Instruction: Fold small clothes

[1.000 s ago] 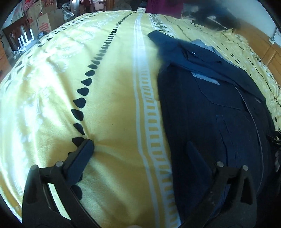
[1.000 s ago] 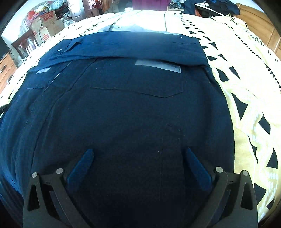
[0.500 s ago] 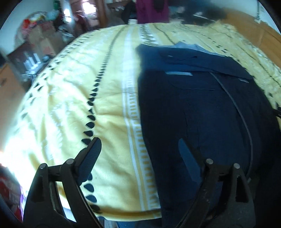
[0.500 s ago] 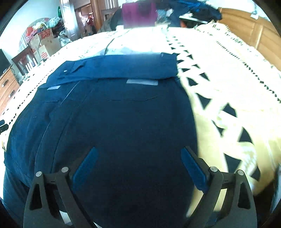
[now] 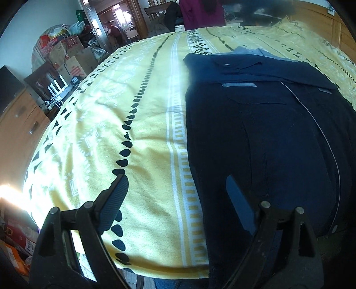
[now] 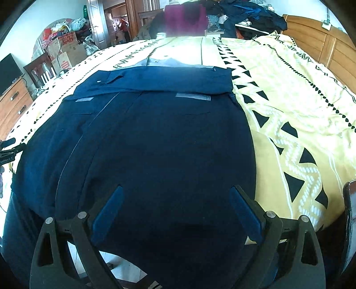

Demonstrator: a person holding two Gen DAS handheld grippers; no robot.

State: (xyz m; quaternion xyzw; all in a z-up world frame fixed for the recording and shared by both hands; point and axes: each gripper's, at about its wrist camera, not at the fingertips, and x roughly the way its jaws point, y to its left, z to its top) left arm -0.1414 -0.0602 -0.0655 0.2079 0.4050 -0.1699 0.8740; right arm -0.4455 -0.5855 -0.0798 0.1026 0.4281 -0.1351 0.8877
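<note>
A dark navy shirt (image 5: 267, 133) lies flat on the yellow patterned bedspread (image 5: 100, 133), with a sleeve folded across its top under the grey collar. My left gripper (image 5: 175, 180) is open above the bed's near edge; one finger hangs over the bedspread and the other over the shirt's left side, holding nothing. In the right wrist view the shirt (image 6: 166, 144) fills the middle of the bedspread (image 6: 289, 111). My right gripper (image 6: 178, 189) is open above the shirt's lower hem, empty. The hem hangs over the bed's edge.
A wooden headboard (image 6: 322, 44) stands at the right, with a pile of dark clothes (image 6: 251, 15) at the far side. A person in a maroon top (image 6: 184, 20) is beyond the bed. A dresser (image 6: 13, 104) and cardboard boxes (image 5: 71, 64) crowd the left.
Both grippers have drawn back toward the bed's near edge and risen, so more of the shirt and the bed's front edge show. Their jaws have narrowed slightly and stay empty.
</note>
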